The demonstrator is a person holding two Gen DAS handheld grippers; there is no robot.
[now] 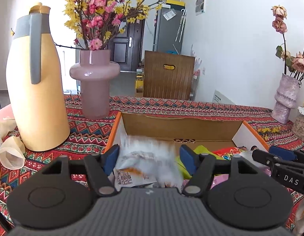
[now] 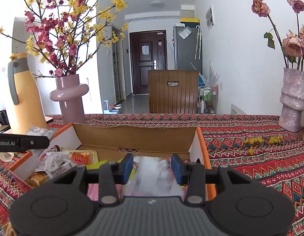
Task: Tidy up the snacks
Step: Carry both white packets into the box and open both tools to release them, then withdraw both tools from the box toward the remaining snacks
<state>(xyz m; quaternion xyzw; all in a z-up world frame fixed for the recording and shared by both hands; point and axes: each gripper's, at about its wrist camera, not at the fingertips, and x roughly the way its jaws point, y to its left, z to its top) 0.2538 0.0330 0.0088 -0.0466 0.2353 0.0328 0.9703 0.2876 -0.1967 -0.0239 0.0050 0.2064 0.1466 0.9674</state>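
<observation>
The left claw (image 1: 150, 158) points forward and a little downward over the near edge of the box (image 1: 181, 126). Its blue pads stand apart, with a blurred white packet (image 1: 146, 163) between them; it fills most of the gap, but I cannot tell whether the pads press it. The right claw (image 2: 151, 168) tilts the same way over the box's right half, its jaws spread round a blurred pink-white packet (image 2: 154, 177); contact is just as unclear. In the left view the right claw's fingers reach in from the right edge.

The box sits open on a patterned cloth (image 2: 260, 157) and holds more snacks (image 2: 53, 163). Left of it stand a yellow jug (image 1: 35, 98) and a pink vase (image 1: 95, 84) of blossoms; a rough vase (image 2: 293, 102) of dried roses stands far right. Beyond are a wooden chair (image 2: 172, 92), a fridge and a dark door.
</observation>
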